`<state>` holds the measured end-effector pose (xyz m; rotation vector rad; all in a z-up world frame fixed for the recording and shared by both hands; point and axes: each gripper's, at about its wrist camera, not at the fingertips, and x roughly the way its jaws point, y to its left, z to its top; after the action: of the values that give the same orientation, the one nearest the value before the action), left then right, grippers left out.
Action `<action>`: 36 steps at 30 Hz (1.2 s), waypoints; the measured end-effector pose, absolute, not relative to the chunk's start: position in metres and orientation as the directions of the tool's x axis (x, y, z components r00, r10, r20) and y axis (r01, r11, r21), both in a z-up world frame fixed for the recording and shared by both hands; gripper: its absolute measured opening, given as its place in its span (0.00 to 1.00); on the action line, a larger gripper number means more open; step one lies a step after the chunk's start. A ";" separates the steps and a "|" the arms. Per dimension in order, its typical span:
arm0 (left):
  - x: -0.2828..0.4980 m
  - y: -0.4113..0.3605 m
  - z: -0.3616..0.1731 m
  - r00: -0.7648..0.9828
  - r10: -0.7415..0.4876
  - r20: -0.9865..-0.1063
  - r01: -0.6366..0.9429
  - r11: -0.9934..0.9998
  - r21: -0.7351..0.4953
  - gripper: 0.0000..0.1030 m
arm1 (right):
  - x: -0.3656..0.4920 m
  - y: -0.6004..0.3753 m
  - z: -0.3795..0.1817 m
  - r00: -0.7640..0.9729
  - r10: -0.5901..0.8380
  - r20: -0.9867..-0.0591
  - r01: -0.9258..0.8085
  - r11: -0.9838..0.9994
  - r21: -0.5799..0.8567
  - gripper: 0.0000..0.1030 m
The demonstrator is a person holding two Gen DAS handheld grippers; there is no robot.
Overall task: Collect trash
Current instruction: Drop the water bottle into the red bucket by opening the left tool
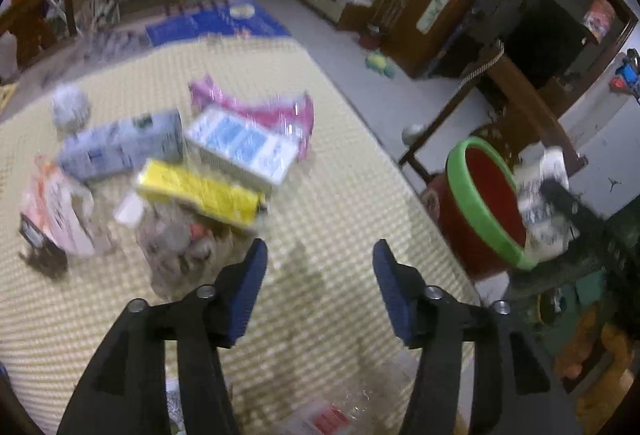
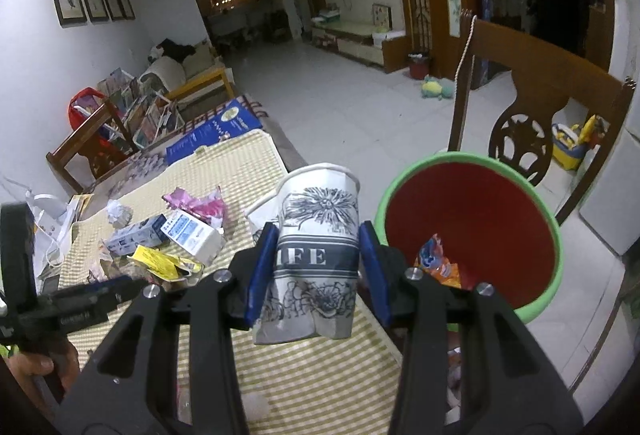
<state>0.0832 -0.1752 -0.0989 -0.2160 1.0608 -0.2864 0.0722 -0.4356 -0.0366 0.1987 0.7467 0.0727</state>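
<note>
- Checked mat (image 2: 320, 375) covers the table under both claws.
- Right claw (image 2: 318, 267) is clamped on a crumpled cup (image 2: 316, 259), just left of the bin (image 2: 472, 235).
- Left claw (image 1: 320, 291) gapes empty; boxes (image 1: 200, 163) lie beyond, left of the bin (image 1: 484, 203).

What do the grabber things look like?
Each hand-held gripper, the left one and the right one, is a black plastic frame that splits into two arms. Each arm ends in a flat blue pad. Round silver bolt heads sit at the joints. Seen from the right camera, the left one's black body carries small white lettering, too small to read.
</note>
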 end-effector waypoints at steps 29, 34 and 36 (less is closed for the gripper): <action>0.031 -0.237 -0.173 -0.015 -0.322 -0.947 0.610 0.748 -0.264 0.56 | 0.089 -0.438 -0.049 0.703 0.165 -0.691 -0.007 0.974 0.226 0.41; 0.058 -0.237 -0.123 0.127 -0.435 -0.891 0.544 0.782 -0.304 0.56 | 0.091 -0.445 -0.047 0.709 0.175 -0.683 -0.008 0.971 0.241 0.41; 0.073 -0.242 -0.099 0.204 -0.483 -0.852 0.510 0.795 -0.329 0.56 | 0.092 -0.453 -0.045 0.716 0.177 -0.675 -0.002 0.968 0.251 0.41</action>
<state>0.0730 -0.2418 -0.0988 0.0271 1.1768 -0.6930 0.0918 -0.4531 -0.0447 0.2406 0.7680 0.1000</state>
